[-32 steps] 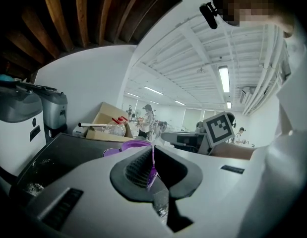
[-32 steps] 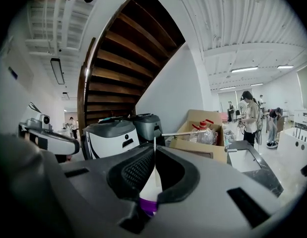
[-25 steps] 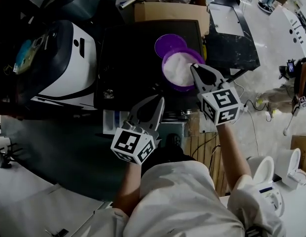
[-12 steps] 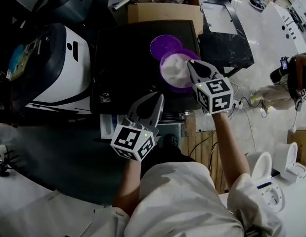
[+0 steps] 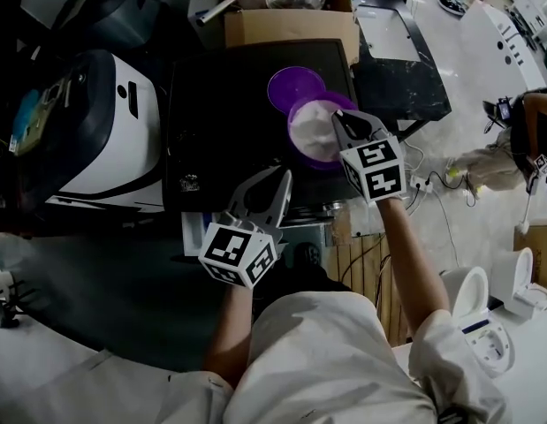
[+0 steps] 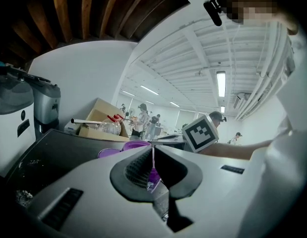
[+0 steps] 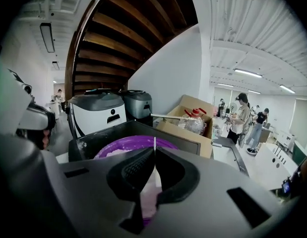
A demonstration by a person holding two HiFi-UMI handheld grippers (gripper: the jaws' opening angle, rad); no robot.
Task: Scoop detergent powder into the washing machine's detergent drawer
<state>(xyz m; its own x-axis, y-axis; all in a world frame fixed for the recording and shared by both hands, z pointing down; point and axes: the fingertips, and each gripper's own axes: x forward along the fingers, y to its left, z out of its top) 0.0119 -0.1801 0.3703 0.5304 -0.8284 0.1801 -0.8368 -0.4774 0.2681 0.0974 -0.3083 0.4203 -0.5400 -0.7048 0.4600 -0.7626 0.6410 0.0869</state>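
Observation:
A purple tub (image 5: pixel 313 135) full of white powder stands on the black washer top (image 5: pixel 220 122), with its purple lid (image 5: pixel 292 85) lying just behind it. My right gripper (image 5: pixel 340 118) is shut, its tips over the tub's near right rim; the right gripper view has the tub (image 7: pixel 124 146) right beneath the shut tips (image 7: pixel 154 147). My left gripper (image 5: pixel 282 178) is shut and holds nothing, hovering at the washer's front edge. In the left gripper view its tips (image 6: pixel 153 149) point toward the tub (image 6: pixel 138 144). A pale drawer-like part (image 5: pixel 197 228) juts out below the front edge. No scoop shows.
A white and black appliance (image 5: pixel 105 122) stands left of the washer. A cardboard box (image 5: pixel 291 20) with a plastic bottle sits behind it, and a dark slab table (image 5: pixel 401 64) is to the right. Wooden slats (image 5: pixel 366 263) lie on the floor. A person (image 5: pixel 520 122) is at the far right.
My right gripper has edged a little left and nearer along the tub's rim. The left gripper has hardly moved. Both have stayed shut.

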